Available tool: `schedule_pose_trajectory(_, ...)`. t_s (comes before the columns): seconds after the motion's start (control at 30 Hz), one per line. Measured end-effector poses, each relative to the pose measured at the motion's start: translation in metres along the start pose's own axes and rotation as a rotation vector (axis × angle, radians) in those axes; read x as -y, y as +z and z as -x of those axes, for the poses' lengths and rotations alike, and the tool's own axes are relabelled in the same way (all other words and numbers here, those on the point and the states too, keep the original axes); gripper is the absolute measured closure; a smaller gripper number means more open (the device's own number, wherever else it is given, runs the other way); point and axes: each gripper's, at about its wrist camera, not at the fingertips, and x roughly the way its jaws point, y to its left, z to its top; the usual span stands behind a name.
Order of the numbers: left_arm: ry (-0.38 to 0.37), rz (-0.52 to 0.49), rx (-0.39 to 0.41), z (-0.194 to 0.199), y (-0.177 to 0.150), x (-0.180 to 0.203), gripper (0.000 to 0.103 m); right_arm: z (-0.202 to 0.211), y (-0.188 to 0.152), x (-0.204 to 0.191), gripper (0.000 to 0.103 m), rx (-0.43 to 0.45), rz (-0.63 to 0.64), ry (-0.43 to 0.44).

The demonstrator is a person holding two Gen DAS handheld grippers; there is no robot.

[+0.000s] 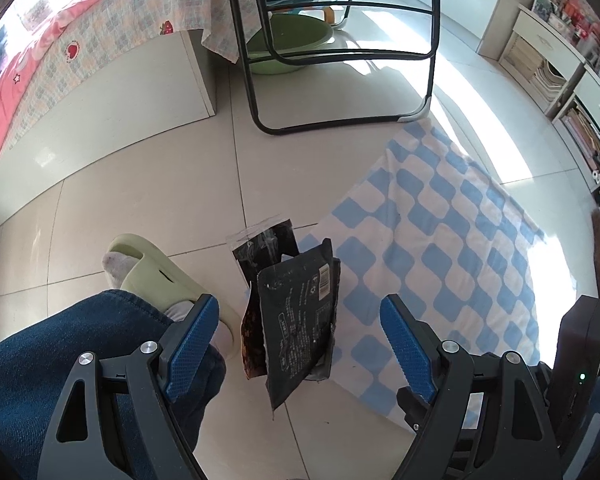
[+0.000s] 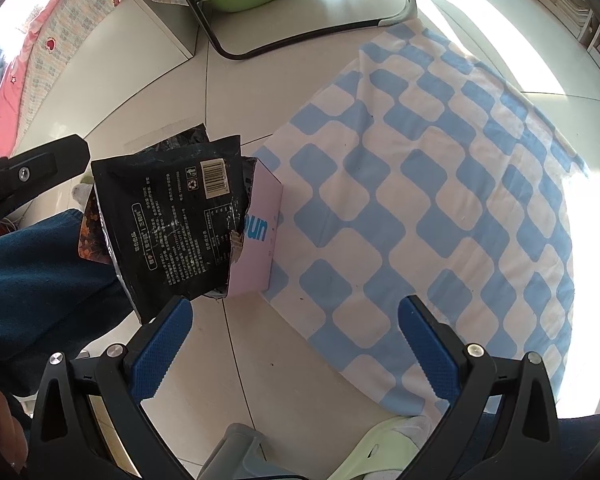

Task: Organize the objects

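Observation:
A pink cardboard box [image 2: 260, 236] with blue lettering stands at the near left corner of a blue-and-white checked cloth [image 2: 440, 184]. Several black snack packets [image 2: 172, 228] stick up out of its torn top. In the left wrist view the packets [image 1: 296, 320] stand upright between my fingers, a little ahead. My left gripper [image 1: 300, 344] is open and empty, just short of the packets. My right gripper [image 2: 296, 344] is open and empty, near the box's front, above tile floor. The left gripper's arm [image 2: 32, 168] shows at the left of the right wrist view.
The cloth [image 1: 440, 248] lies on a tiled floor. A black metal chair frame [image 1: 340, 60] and a green basin [image 1: 288, 40] stand behind. A bed with pink bedding [image 1: 40, 80] is at the left, shelves [image 1: 560, 72] at the right. My leg and green slipper [image 1: 148, 272] are at the lower left.

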Motion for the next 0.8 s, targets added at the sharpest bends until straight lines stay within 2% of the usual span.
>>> schedule_pose_trajectory(0.23,0.008,-0.013,-0.012,-0.004,-0.001,0.003,0.021,-0.003,0.0,0.001,0.001,-0.008,-0.002,-0.005)
schedule_pose_trajectory(0.8,0.0,0.044,-0.043,-0.011,0.007,-0.006,0.021,-0.004,0.001,0.003,0.001,-0.005,-0.007,-0.01)
